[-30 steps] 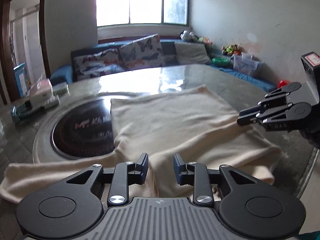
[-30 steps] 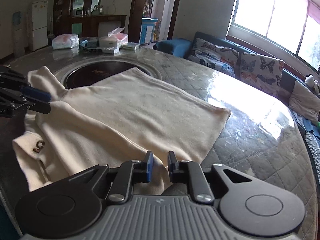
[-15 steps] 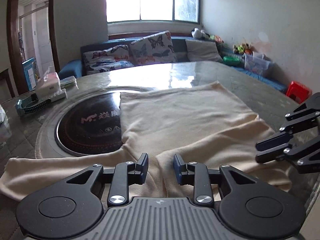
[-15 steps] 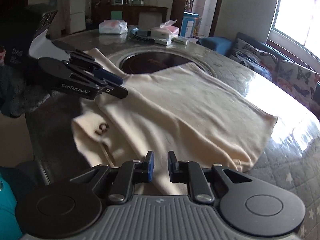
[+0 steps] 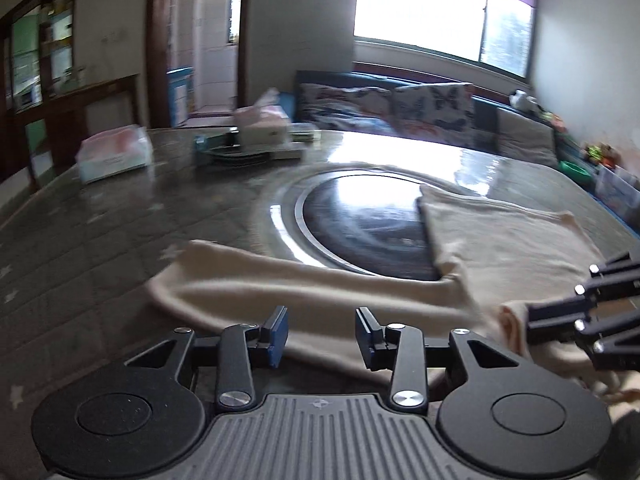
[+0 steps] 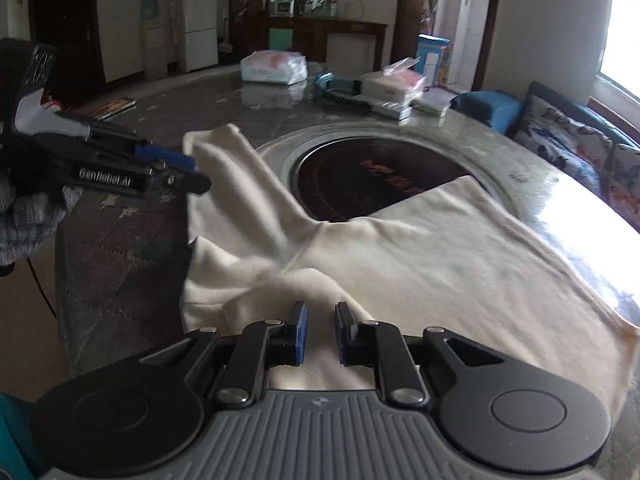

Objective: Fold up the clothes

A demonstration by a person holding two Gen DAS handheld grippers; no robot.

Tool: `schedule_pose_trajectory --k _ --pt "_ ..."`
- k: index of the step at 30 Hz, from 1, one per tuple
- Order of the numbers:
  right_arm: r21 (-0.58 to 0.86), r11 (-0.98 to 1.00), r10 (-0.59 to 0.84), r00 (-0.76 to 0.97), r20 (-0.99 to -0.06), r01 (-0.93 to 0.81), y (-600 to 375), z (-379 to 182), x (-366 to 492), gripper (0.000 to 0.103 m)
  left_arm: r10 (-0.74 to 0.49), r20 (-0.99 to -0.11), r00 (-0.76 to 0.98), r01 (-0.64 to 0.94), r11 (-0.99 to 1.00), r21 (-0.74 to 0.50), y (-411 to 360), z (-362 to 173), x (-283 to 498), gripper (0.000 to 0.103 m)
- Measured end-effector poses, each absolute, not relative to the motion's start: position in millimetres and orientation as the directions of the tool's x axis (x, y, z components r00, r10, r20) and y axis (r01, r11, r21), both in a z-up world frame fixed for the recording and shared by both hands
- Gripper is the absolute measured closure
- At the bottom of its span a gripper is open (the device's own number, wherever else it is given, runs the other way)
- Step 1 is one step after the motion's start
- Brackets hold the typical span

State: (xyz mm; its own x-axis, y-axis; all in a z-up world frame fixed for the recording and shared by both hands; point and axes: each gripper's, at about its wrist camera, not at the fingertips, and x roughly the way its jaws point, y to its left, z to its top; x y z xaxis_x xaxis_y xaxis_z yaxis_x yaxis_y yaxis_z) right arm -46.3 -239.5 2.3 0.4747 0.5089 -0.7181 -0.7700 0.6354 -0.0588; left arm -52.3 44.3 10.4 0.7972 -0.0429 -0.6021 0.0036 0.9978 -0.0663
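Note:
A cream long-sleeved garment lies flat on the round table, partly over the dark centre disc; it also shows in the left wrist view. One sleeve stretches out to the left. My left gripper is open and empty, hovering just above that sleeve. It also appears at the left of the right wrist view, near the sleeve's end. My right gripper is slightly open and empty above the garment's near edge. It shows at the right of the left wrist view.
The dark centre disc sits in the round marbled table. Tissue packs and boxes stand at the far side. A sofa with cushions is beyond the table. The table's near edge drops off at the left.
My left gripper has swung left from the garment's body to over the sleeve and opened wider. My right gripper has turned left too. The garment has stayed flat.

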Motion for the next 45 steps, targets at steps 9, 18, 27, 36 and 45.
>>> schedule_pose_trajectory --k 9,18,27,36,45 --pt "-0.067 0.565 0.528 0.423 -0.736 -0.823 -225.2 9.7 -60.7 0.088 0.016 -0.609 0.793 -0.092 0.991 -0.093 77.3 6.7 -48.6 0.059" --pt "0.035 0.662 0.513 0.418 -0.75 -0.749 -228.7 11.2 -10.1 0.079 0.012 -0.606 0.795 -0.099 0.989 -0.11 83.2 5.9 -48.7 0.057" --pt "-0.038 0.611 0.516 0.434 -0.738 -0.791 -225.6 2.6 -27.3 0.093 0.038 -0.608 0.793 -0.138 0.983 -0.118 94.2 5.6 -41.3 0.055" --pt "-0.125 0.661 0.501 0.559 -0.661 -0.74 -229.4 14.3 -34.6 0.085 0.065 -0.62 0.782 -0.191 0.972 -0.139 103.2 2.3 -39.5 0.054" --pt "-0.056 0.564 0.54 0.419 -0.73 -0.824 -228.4 5.7 -57.5 0.084 0.117 -0.629 0.768 -0.285 0.943 -0.172 117.3 -2.1 -35.1 0.056"
